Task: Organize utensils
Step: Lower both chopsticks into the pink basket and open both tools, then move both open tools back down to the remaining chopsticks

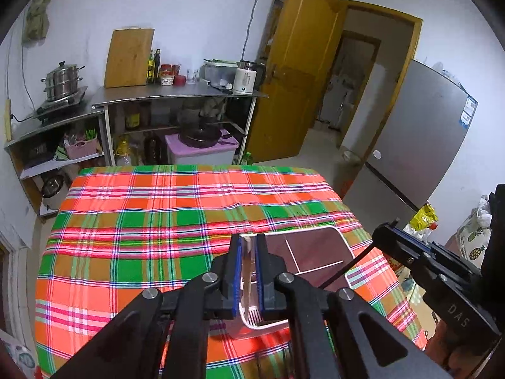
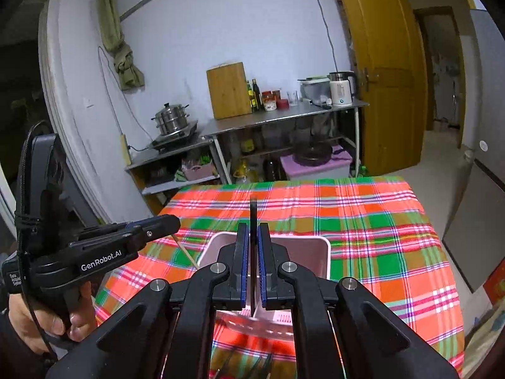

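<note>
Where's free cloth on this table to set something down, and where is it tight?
Free: the plaid tablecloth is bare from the pink organizer tray to the far edge and across its left side. Crowded: the near edge, where the left gripper, right gripper and their chopsticks converge over the tray.

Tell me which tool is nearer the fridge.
Right. The right tool is on the side of the table toward the fridge. The left tool is beside it, farther from the fridge.
</note>
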`<state>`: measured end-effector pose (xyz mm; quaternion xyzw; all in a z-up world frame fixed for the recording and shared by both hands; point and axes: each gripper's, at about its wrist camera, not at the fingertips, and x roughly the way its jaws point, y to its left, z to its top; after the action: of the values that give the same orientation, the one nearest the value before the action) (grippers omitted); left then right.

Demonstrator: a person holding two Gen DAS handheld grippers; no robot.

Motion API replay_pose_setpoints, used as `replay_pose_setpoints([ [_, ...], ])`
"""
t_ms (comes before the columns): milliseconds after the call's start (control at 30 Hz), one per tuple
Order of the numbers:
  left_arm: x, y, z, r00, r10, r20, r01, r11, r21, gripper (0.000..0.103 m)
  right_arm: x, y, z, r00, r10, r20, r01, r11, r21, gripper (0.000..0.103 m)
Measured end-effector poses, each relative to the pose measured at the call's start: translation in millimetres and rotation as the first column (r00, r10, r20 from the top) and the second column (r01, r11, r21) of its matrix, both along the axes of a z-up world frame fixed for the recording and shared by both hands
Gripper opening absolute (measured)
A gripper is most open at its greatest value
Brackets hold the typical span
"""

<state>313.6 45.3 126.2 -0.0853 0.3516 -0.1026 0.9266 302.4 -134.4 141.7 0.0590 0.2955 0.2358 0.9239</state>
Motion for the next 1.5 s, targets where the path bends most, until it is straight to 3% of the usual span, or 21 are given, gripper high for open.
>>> replay_pose_setpoints([
  [100, -4, 2, 1, 1.000, 0.005, 0.014, -0.005, 1.000, 0.011, 0.023, -2, 0, -2, 1.000, -0.002, 0.002, 0.002, 1.000, -0.006, 0.016],
  [167, -9, 5, 5, 1.000, 0.010, 0.029, -0.010, 1.000, 0.006, 0.026, -5, -1, 0, 1.000, -0.001, 0.010, 0.001, 1.000, -0.009, 0.016],
  [367, -29, 10, 20, 0.997, 0.027, 0.073, -0.027, 1.000, -0.002, 0.027, -21, -10, 9, 0.999, -0.011, 0.041, 0.012, 1.000, -0.003, 0.024],
  [800, -101, 7, 30, 0.992, 0.021, 0.128, -0.016, 0.999, -0.044, 0.027, -74, -35, 20, 0.996, -0.023, 0.091, 0.021, 0.999, 0.032, 0.025],
  [1033, -151, -4, 3, 0.992, -0.005, 0.123, 0.009, 0.999, -0.033, 0.027, -112, -54, -2, 0.998, -0.037, 0.058, 0.036, 0.999, 0.027, 0.025],
  [1500, -211, -26, -86, 0.998, -0.050, -0.023, 0.049, 0.998, -0.033, 0.027, -159, -83, -77, 0.992, -0.069, -0.108, 0.070, 0.998, 0.006, 0.025],
])
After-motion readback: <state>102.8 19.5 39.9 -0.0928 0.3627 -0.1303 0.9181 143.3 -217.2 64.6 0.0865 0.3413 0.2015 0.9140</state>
